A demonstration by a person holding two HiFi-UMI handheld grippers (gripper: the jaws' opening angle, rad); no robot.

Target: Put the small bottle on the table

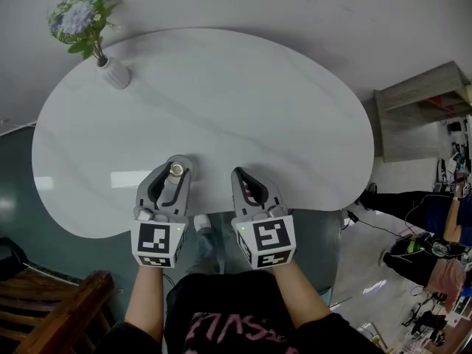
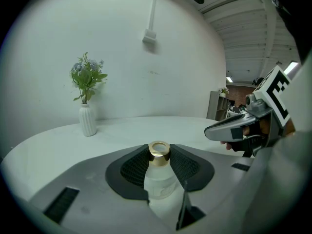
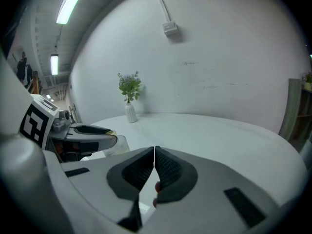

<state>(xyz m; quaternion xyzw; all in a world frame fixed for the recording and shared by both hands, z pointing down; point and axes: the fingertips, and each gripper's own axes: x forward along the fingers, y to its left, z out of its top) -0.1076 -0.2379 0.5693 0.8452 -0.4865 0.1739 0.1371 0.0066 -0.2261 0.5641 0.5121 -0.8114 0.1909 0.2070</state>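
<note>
Left gripper (image 1: pixel 171 175) is closed on the small bottle (image 2: pixel 158 179), with the ribbed pads clamping it just below the gold cap (image 2: pixel 159 150); the bottle stands upright between the jaws. Right gripper (image 1: pixel 245 177) is closed with nothing between its jaws, and sits just beside the left one, apart from the bottle. Both grippers are over the near edge of the white oval surface (image 1: pixel 236 102). A ribbed vase of flowers (image 1: pixel 113 71) stands at the far left of it, well apart from the work. No view shows whether the bottle's base rests on the surface or hangs just above it. Judgement: the task is at the placing step, bottle gripped and brought over the surface but not released. The next move calls for a straight lowering until the base seats flat, then an even parting of the left jaws and a level pull-back, so the pads do not drag the cap and tip the bottle off the near edge.
</note>
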